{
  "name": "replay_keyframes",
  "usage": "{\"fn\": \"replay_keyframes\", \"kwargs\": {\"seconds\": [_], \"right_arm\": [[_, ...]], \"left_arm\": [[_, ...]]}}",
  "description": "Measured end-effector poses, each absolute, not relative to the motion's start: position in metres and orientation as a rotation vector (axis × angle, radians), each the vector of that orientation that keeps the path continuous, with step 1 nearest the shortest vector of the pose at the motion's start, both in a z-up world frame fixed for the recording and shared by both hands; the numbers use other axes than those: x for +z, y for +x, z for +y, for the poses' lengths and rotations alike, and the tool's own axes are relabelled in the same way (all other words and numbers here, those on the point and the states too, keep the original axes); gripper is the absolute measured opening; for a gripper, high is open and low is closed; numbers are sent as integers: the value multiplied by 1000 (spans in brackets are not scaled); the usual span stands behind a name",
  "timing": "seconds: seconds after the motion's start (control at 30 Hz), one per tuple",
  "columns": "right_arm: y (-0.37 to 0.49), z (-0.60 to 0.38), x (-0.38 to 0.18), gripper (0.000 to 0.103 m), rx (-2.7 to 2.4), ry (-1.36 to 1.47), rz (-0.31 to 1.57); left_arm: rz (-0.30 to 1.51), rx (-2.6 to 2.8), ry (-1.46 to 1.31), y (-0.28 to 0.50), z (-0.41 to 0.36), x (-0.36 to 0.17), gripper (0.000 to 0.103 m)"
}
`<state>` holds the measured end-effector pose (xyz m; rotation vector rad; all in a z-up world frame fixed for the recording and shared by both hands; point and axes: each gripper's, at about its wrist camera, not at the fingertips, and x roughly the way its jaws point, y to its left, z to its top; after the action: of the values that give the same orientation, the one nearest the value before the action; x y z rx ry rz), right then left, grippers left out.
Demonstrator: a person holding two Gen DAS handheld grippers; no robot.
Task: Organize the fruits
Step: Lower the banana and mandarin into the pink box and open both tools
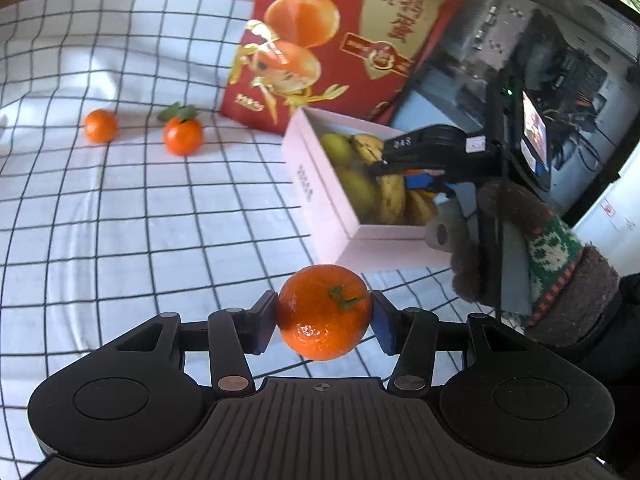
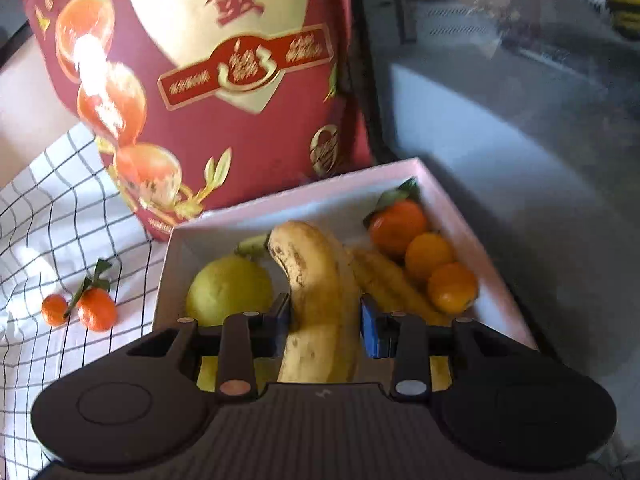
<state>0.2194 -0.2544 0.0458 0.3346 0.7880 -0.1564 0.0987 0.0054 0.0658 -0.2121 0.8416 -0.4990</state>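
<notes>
While checked cloth (image 1: 120, 208) lies open left of the pink box (image 1: 320, 200), the red carton (image 1: 340, 40) hems its far edge. Left hand-held gripper (image 1: 324, 316) clamps a tangerine (image 1: 324, 312) short of the box's near corner; right hand-held gripper (image 2: 325, 320) grips a banana (image 2: 316, 288) over the box.
</notes>
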Motion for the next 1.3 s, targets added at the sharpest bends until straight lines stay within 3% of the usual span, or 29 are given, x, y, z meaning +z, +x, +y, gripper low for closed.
{"fn": "replay_keyframes", "kwargs": {"seconds": [0.37,0.5,1.0,1.3], "right_arm": [[197,-265,66,37,-84,280,773],[169,-270,91,50,-67,222,694],[71,-274,89,51,-56,107,652],[37,-256,88,51,-32,61,649]], "left_arm": [[877,-557,-186,110,-12,60,55],[881,-587,-170,115,-22,61,55],[718,-616,15,185,-94,103,55],[859,-736,-43,229,-148,80,55]]}}
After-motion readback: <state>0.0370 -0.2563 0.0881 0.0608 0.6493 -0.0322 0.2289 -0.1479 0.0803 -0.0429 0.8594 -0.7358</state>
